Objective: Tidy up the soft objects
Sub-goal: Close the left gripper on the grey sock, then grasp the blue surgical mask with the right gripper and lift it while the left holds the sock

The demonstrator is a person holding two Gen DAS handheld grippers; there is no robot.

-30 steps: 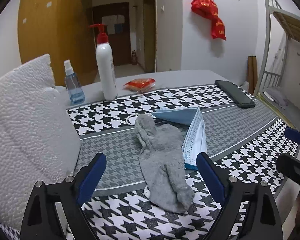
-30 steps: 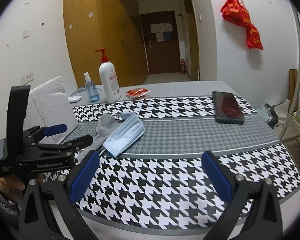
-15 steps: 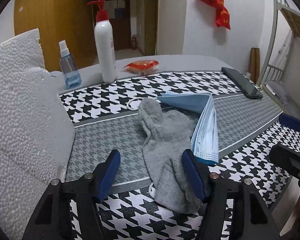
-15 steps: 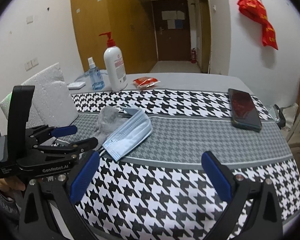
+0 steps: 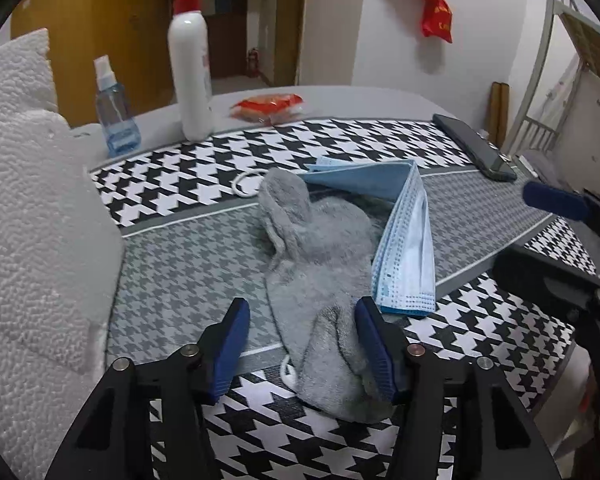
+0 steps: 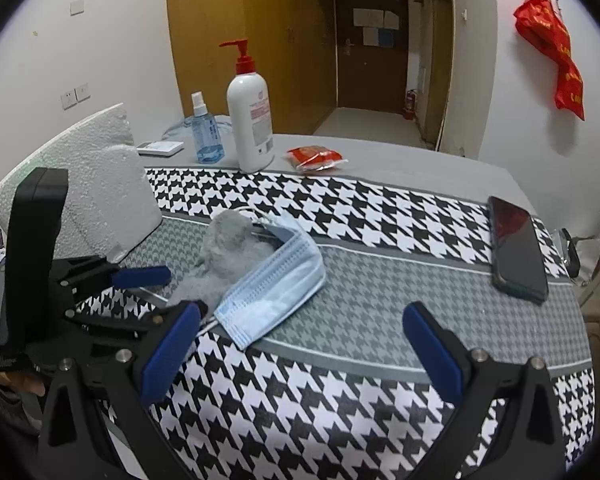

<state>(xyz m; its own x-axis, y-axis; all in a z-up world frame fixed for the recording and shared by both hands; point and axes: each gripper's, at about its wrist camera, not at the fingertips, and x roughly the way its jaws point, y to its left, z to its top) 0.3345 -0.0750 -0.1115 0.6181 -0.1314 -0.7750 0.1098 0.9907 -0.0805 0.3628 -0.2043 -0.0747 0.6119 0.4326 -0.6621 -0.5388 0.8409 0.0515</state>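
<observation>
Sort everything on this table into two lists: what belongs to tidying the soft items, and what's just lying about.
Belongs to the job:
grey sock
blue face mask
left claw, open around the sock's end

Just lying about:
pump bottle
spray bottle
red packet
phone
white foam block

Two low wrist views, shared sock [image 5: 320,264]

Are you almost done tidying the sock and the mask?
Not yet, nothing looks sorted. The grey sock lies on the houndstooth cloth beside the blue face mask. The left gripper is open around the sock's near end. The right gripper waits open, empty. Both items remain.
</observation>
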